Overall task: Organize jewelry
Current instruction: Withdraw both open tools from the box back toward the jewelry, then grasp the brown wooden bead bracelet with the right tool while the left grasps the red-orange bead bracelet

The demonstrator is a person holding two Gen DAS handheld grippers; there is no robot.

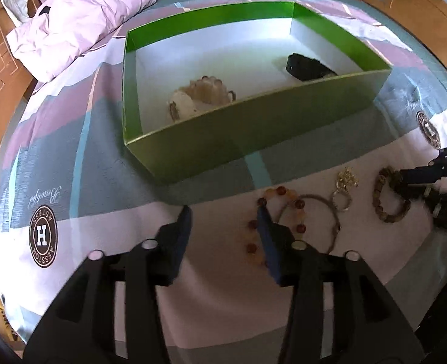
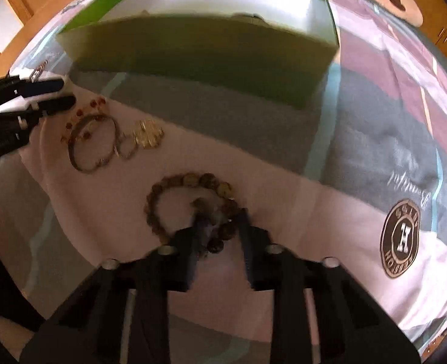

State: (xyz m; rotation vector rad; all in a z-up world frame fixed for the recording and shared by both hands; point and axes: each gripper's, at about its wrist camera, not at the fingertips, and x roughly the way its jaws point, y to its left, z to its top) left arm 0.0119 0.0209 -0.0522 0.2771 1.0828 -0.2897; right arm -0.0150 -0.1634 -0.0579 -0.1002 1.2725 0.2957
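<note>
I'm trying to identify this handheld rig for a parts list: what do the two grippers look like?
Both look alike. The left gripper has angular matte black finger arms, each carrying two round silver pins near the top, and dark blue flat pads on the inner faces. The right gripper shows the same build. Seen from the right wrist camera, the left one also has white patches on its black body.

Right hand-held gripper (image 2: 220, 221) astride brown bead bracelet (image 2: 190, 203), green box (image 2: 208, 57) beyond.

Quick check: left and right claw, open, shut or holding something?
Left claw: open, empty, above the amber bead bracelet.
Right claw: shut on the brown wooden bead bracelet.
</note>
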